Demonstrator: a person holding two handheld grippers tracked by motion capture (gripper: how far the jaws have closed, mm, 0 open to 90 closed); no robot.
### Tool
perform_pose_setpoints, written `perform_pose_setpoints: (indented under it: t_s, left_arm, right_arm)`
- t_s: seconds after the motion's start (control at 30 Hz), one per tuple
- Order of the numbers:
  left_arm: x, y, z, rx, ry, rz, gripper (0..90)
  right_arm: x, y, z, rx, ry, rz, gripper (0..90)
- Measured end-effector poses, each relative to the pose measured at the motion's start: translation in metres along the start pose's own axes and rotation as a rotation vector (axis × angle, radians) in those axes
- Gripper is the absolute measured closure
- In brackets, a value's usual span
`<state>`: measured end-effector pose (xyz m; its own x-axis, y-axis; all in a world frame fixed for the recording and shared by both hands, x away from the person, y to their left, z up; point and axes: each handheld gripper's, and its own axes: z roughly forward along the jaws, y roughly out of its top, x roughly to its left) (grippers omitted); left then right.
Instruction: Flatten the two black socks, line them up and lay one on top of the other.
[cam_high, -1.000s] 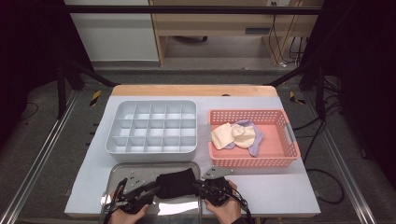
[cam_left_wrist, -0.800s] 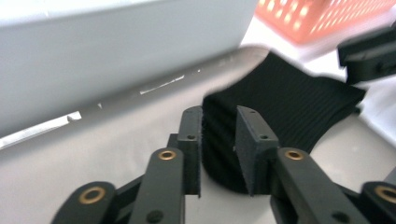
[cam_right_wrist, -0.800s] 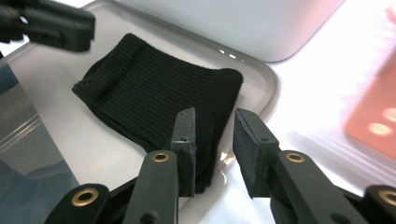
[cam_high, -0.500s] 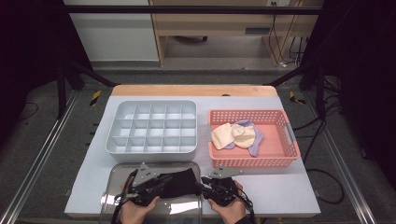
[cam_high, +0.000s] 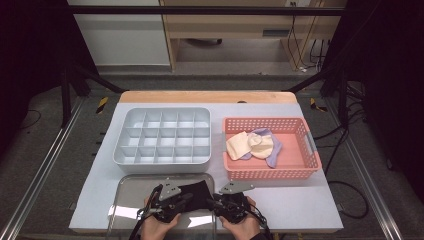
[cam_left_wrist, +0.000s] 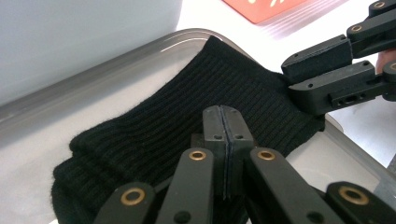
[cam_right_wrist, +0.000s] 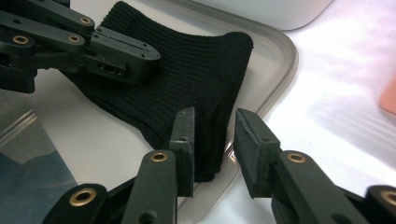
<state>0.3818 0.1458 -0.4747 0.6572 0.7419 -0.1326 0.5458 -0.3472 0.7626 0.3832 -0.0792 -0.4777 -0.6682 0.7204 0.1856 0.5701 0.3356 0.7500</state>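
The black ribbed knit sock (cam_left_wrist: 187, 107) lies on the clear plastic tray (cam_right_wrist: 275, 60). Our left gripper (cam_left_wrist: 223, 140) has just been closing and pinches its fabric; our right gripper (cam_right_wrist: 212, 140) stands part-open astride the sock's edge. Mid-fold, we judge; next the right must clamp.

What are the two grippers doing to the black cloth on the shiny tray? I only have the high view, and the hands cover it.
Observer: In the left gripper view, the left gripper has its jaws shut, pads flat together, over a black ribbed knit sock.
Operator: Is it pinching fabric?
Observer: No fabric shows in the seam between the pads. Below the tips I cannot tell.
Operator: And the right one?
Observer: The right gripper is open, and its jaws have just been opening. The sock's edge shows between them, unpressed, near the rounded corner of the shiny shallow tray.
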Motion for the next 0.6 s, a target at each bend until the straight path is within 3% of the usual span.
perform_pose_setpoints:
  t_s: [0.07,0.1,0.13,0.37,0.47,0.5,0.6]
  left_arm:
    - [0.000,-0.001,0.000,-0.001,0.002,0.004,88.5]
    - [0.000,-0.001,0.000,-0.002,0.001,0.002,88.5]
    - [0.000,-0.001,0.000,-0.003,0.001,0.000,88.6]
    - [-0.001,-0.001,0.000,-0.006,0.006,-0.002,88.7]
    - [-0.002,-0.001,0.000,-0.007,0.006,-0.006,88.8]
    - [-0.002,0.000,0.001,-0.014,-0.009,-0.024,88.8]
    - [-0.005,0.001,0.003,-0.016,-0.019,-0.028,88.8]
  right_arm:
    - [0.001,0.000,0.000,-0.002,-0.012,-0.005,71.1]
    - [0.002,0.000,-0.001,-0.002,-0.018,-0.008,77.4]
    - [0.002,0.000,-0.001,-0.002,0.008,-0.010,78.7]
    - [0.003,0.004,-0.001,0.018,0.006,0.003,81.9]
    - [0.004,0.009,-0.006,-0.027,0.017,-0.019,82.4]
    - [0.006,0.016,-0.015,-0.066,0.047,-0.019,82.7]
    - [0.010,0.021,-0.019,-0.088,0.073,-0.037,82.7]
